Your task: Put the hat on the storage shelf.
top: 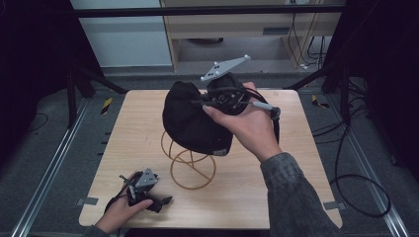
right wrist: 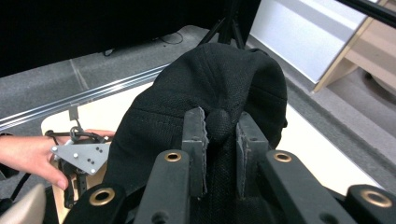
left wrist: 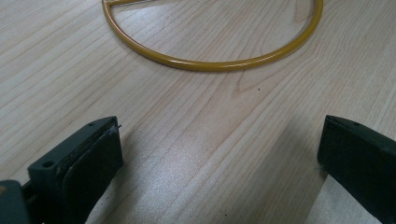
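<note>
A light wooden table (top: 237, 197) stands on grey carpet inside a dark metal frame, with a pale cabinet and loose cables behind it. Near the table's middle sits a yellow wire stand (top: 190, 165) of looped rings, its round base flat on the wood. A black cap (top: 190, 118) hangs over the top of the stand, covering the upper rings. The right hand-held gripper (right wrist: 219, 135) is clamped on a fold of the cap's fabric, its jaws pinching it near the crown, with the person's right hand (top: 249, 126) behind it. The left hand-held gripper (top: 148, 195) rests low at the table's near left corner, well apart from the stand, jaws spread wide over bare wood with nothing between them.
</note>
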